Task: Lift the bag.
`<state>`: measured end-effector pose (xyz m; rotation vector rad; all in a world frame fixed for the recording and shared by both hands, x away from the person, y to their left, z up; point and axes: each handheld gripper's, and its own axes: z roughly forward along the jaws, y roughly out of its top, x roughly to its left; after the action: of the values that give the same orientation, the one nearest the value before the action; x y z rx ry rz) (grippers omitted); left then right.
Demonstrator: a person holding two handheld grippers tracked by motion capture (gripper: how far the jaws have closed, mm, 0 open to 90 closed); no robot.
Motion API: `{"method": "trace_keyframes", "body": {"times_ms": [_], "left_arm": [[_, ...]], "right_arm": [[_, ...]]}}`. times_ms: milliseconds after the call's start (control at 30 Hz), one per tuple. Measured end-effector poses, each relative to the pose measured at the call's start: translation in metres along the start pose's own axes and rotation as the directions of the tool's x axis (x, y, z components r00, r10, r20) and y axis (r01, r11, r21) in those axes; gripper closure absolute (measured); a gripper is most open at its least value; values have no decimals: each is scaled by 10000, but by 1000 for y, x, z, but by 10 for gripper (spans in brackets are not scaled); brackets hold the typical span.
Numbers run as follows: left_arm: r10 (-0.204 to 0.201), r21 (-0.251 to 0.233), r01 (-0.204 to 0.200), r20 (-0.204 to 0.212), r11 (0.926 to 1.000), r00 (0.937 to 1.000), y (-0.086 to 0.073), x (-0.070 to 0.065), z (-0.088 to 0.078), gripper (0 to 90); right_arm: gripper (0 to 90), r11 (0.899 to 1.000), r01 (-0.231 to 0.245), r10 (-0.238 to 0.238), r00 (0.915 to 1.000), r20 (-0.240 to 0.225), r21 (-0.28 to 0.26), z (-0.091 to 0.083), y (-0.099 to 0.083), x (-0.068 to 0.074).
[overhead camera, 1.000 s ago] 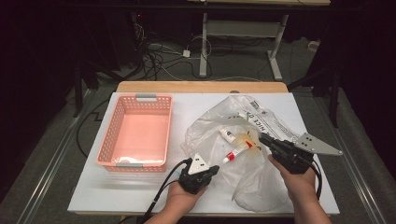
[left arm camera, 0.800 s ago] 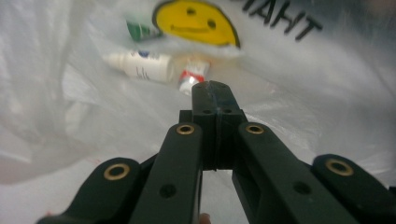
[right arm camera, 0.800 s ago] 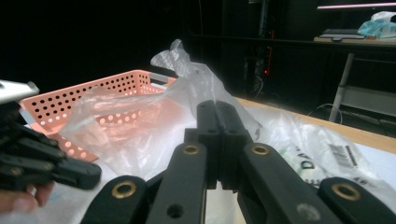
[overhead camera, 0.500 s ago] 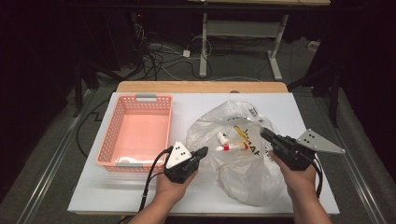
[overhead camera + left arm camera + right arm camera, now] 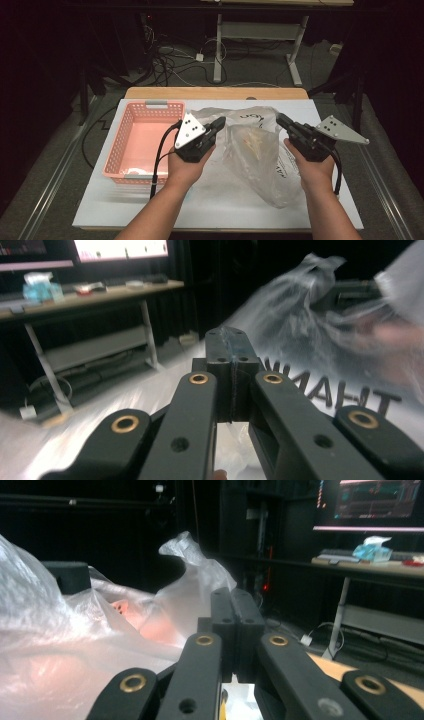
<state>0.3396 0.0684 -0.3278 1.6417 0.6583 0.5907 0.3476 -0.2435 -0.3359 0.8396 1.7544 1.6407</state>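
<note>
- Clear crinkly plastic bag (image 5: 260, 150) now lifted between both grippers; a second ago it lay flat on the white table (image 5: 100, 200).
- Left gripper (image 5: 216, 125), right gripper (image 5: 282, 121): jaws clamped on bag film.
- Small items inside, blurred.
- Pink plastic basket (image 5: 142, 145) left of it.

Left gripper (image 5: 218, 124) and right gripper (image 5: 281, 120) raised side by side — jaws clamped together, forearms parallel.

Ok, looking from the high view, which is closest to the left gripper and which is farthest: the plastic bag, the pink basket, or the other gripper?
From the left gripper:
1. Plastic bag, pinched at its tip, to the right.
2. Pink basket, just beside it on the left.
3. Right gripper, across the bag, farthest right.
</note>
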Motion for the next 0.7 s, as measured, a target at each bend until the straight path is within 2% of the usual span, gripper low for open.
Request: {"method": "trace_keyframes", "body": {"times_ms": [133,267,467,500,600,700], "left_arm": [[312,-403,-317,-124,9987,9994,25,3,11,885],[375,-711,-382,-110,9967,9992,49,6,23,885],[276,-1587,-297,-154,9869,9995,90,12,33,885],[369,-1642,-387,-141,9857,9992,98,11,35,885],[569,-1591,-581,-121,9856,9983,107,8,38,885],[693,-1384,-690,-20,9880,9976,101,5,38,884]], "right_arm": [[900,9991,-59,71,9996,278,-425,6,13,-6],[900,9971,-13,59,9982,602,-767,9,32,-13],[900,9889,410,-249,9933,1129,-1426,4,70,-24],[900,9874,409,-223,9923,1215,-1528,3,77,-25],[900,9844,523,-292,9902,1367,-1682,0,94,-30],[900,9856,604,-368,9882,1487,-1579,0,98,-35]]}}
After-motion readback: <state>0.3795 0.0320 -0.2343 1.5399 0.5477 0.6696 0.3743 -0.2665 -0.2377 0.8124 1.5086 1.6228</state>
